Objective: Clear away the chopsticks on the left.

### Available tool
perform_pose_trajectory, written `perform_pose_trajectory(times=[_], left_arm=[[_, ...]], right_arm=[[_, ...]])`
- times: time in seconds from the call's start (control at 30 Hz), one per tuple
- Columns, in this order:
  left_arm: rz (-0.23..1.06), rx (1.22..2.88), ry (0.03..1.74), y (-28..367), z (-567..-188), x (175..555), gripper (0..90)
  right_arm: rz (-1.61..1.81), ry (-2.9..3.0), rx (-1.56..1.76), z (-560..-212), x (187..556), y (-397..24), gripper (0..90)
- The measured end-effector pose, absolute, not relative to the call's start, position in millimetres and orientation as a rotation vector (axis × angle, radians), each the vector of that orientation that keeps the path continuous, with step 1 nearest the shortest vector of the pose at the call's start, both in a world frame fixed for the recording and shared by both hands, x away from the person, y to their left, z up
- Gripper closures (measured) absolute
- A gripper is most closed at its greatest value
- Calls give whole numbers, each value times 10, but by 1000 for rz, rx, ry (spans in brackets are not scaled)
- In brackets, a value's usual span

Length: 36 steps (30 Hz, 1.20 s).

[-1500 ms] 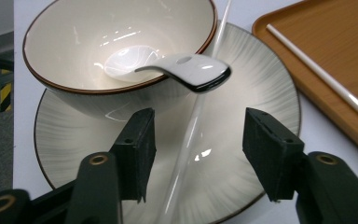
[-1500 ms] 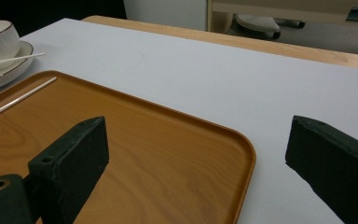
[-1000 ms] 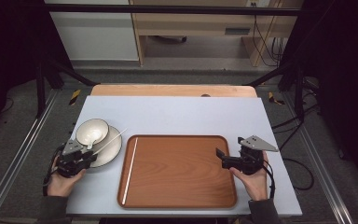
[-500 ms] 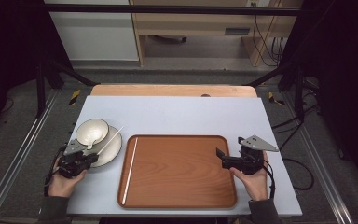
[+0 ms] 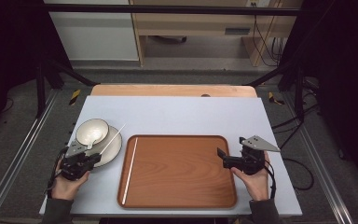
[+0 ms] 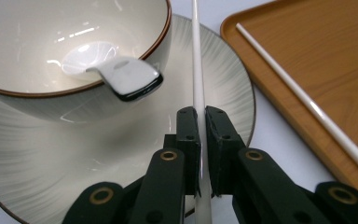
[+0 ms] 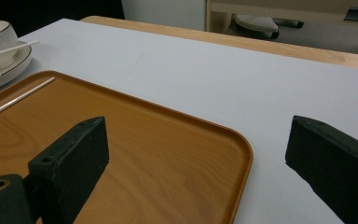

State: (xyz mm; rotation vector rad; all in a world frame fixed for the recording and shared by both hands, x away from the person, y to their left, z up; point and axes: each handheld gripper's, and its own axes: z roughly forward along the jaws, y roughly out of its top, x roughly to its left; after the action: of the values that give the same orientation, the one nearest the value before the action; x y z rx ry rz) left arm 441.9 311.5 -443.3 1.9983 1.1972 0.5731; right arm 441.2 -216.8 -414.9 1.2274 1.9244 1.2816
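The left hand-held gripper (image 6: 200, 140) is clamped on a white chopstick (image 6: 198, 70) that slants across the plate (image 6: 223, 88) beside the bowl (image 6: 37, 100), at the table's (image 5: 177, 114) left. The right hand-held gripper (image 7: 196, 154) stands wide open over the tray's (image 5: 177, 172) right edge; another chopstick (image 5: 129, 170) lies in the tray.
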Motion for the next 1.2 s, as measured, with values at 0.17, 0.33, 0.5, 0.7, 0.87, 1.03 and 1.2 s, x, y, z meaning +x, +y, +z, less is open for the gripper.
perform_pose_trajectory(times=[0.17, 0.33, 0.5, 0.7, 0.87, 1.03, 1.2], left_arm=[[591, 1960, 1202, 3018, -4378, 4324, 843], [615, 1925, 1207, 2871, -4339, 4207, 843], [635, 1901, 1216, 2747, -4301, 4122, 843], [678, 1854, 1234, 2626, -4276, 4033, 843], [687, 1814, 1249, 2498, -4260, 3964, 843], [694, 1801, 1261, 2392, -4275, 3940, 842], [697, 1784, 1264, 2331, -4257, 3926, 842]], right_arm=[[1279, 1924, 1232, -4153, 4414, -2171, 61], [1284, 1920, 1234, -4158, 4409, -2188, 61], [1283, 1919, 1233, -4159, 4409, -2198, 61], [1290, 1914, 1239, -4158, 4410, -2205, 60], [1287, 1913, 1240, -4159, 4410, -2202, 61], [1275, 1919, 1242, -4171, 4420, -2196, 60], [1273, 1918, 1241, -4173, 4422, -2177, 61]])
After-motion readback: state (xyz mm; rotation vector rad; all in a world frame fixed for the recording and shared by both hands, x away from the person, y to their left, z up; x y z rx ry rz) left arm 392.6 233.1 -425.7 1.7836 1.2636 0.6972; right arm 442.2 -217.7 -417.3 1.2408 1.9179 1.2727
